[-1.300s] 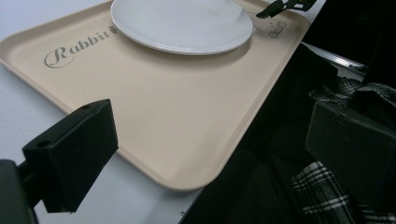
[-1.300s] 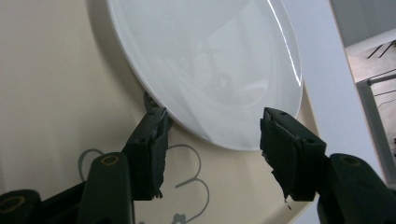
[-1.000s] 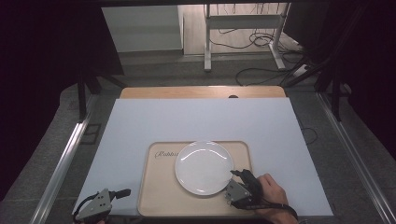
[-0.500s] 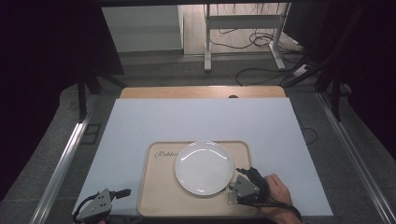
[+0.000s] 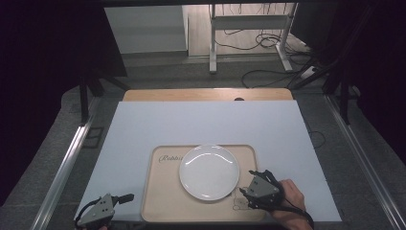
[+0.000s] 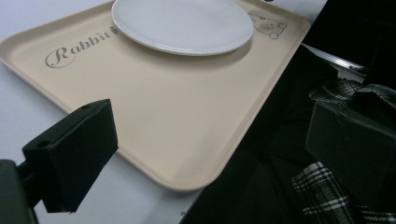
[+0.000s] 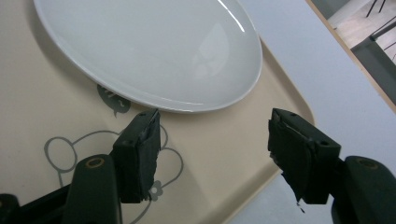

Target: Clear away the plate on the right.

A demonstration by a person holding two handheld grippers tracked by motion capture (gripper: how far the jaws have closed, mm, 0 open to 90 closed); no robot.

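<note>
Gleaming round white plate [image 5: 209,172], empty.

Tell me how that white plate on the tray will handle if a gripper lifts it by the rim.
The plate looks glossy, so its rim may slip between the pads. It seems rigid and probably breakable if dropped. It lies flat and shallow on the tray, so it should slide rather than tip when nudged.

A wooden table [image 5: 206,94] carries a pale blue-white sheet [image 5: 206,124] that covers all but a strip of bare wood along its far edge. Directly on the sheet lies a beige tray [image 5: 165,201], between the left gripper [image 5: 125,197] and the right gripper [image 5: 245,192], its near right corner under the right gripper's parted jaws.
</note>
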